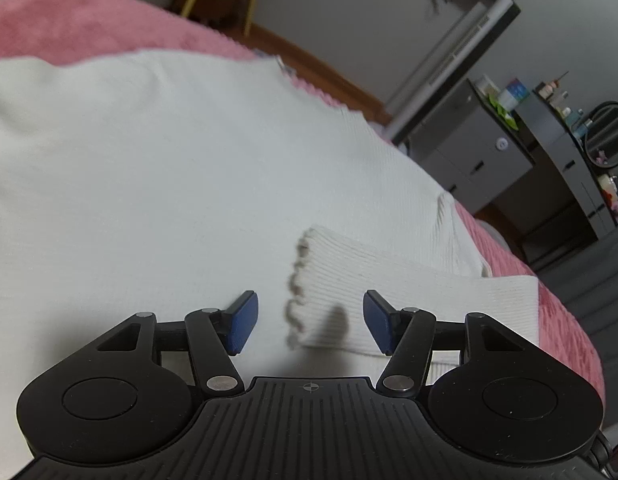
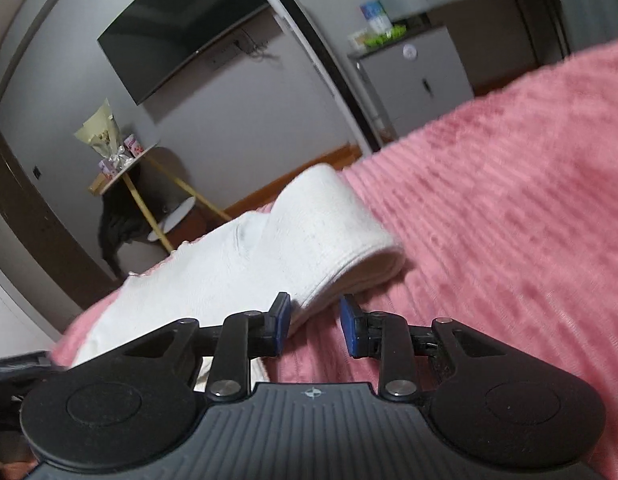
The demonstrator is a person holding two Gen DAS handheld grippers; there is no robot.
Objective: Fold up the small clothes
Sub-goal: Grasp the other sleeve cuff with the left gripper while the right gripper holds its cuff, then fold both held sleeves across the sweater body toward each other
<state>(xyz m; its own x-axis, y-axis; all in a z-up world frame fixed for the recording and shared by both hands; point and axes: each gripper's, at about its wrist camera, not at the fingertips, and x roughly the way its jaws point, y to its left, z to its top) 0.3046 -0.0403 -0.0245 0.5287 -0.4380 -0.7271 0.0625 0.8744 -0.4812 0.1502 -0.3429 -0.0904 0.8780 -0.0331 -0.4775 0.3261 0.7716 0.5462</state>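
Observation:
A white ribbed garment (image 1: 169,168) lies spread on a pink blanket (image 1: 69,28). One sleeve (image 1: 389,300) with a scalloped cuff is folded across its lower right. My left gripper (image 1: 311,322) is open just above the garment, the cuff between its blue pads, nothing gripped. In the right wrist view the garment (image 2: 213,276) lies on the blanket (image 2: 509,200) with a folded sleeve (image 2: 329,224) looped over at its edge. My right gripper (image 2: 315,322) is open and empty, low by that fold's near end.
Grey cabinets (image 1: 481,160) and a dark shelf with small items (image 1: 581,152) stand beyond the bed. In the right wrist view a wall TV (image 2: 181,28), a round side table (image 2: 125,168) with yellow legs and a grey cabinet (image 2: 413,80) stand behind.

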